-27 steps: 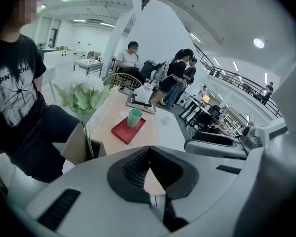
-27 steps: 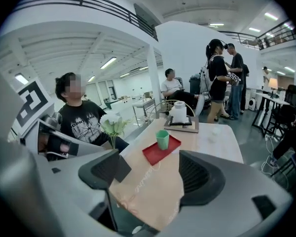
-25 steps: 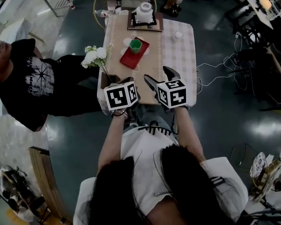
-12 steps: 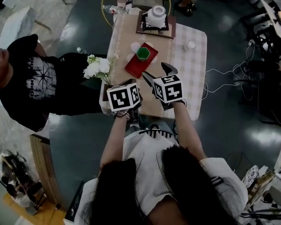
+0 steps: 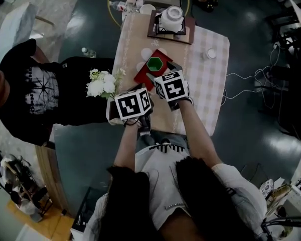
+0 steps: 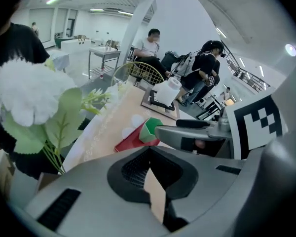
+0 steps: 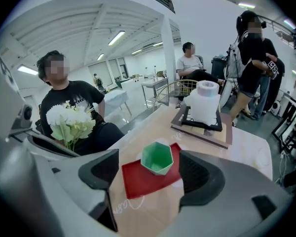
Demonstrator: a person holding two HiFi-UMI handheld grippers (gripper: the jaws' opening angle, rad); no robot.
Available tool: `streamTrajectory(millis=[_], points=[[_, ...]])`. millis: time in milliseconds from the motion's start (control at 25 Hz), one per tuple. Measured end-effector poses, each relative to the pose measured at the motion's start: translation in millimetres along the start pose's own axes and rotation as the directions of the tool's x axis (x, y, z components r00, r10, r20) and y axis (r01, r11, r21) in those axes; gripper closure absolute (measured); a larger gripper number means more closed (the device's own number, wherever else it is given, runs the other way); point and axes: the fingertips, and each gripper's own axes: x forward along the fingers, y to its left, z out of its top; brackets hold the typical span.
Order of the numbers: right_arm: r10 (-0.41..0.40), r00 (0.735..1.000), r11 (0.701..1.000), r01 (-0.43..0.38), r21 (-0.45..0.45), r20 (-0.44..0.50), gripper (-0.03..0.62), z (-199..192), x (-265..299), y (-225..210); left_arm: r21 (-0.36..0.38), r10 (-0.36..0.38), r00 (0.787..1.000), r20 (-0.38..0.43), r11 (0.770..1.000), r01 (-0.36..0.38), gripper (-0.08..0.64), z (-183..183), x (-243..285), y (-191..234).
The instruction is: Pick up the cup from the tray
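Table [image 5: 210, 92]: cup [image 7: 157, 158] inside tray [image 7: 138, 181] edges; right claw [image 7: 149, 173] spread just before it.

— What's the cup [image 7: 157, 158] made of?
— Smooth and slightly glossy, so probably plastic. The tray [image 7: 138, 179] looks matt.
— And around them?
— Checked woven cloth [image 5: 210, 84]. The floor [image 5: 256, 129] is polished and shiny.

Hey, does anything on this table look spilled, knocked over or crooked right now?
Nothing is spilled or tipped. The green cup stands upright on the red tray. The only oddity is that the tray lies turned at an angle to the edges of the table, which looks like loose placement rather than a mishap.
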Motion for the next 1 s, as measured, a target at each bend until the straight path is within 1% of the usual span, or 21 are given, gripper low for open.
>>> streamTrajectory(millis=[200,320,520,760,840,1000], points=[[0.007,0.998,1.0,-0.008,-0.011,-0.06,0.225,-6,32,-7,-0.041,0.022,1.0,-0.022,0.999,-0.022,0.552,1,19,8],[0.003,0.995,1.0,-0.005,-0.017,-0.095,0.225,-12,45,-10,-0.049,0.03,0.999,-0.046,0.998,-0.032,0.552,-1,27,11],[-0.016,0.989,0.998,0.006,-0.061,-0.149,0.227,-17,63,-15,-0.055,0.039,0.997,-0.072,0.998,-0.043,0.552,-2,37,16],[-0.005,0.983,0.999,-0.001,-0.036,-0.181,0.23,-23,74,-17,-0.057,0.046,0.995,-0.086,0.997,-0.051,0.552,-4,43,20],[-0.006,0.983,1.0,0.001,-0.028,-0.182,0.252,-24,76,-17,-0.063,0.049,0.995,-0.089,0.997,-0.054,0.552,-4,44,22],[-0.001,0.984,0.999,-0.006,-0.038,-0.175,0.256,-22,78,-17,-0.075,0.037,0.995,-0.096,0.996,-0.044,0.552,-5,46,22]])
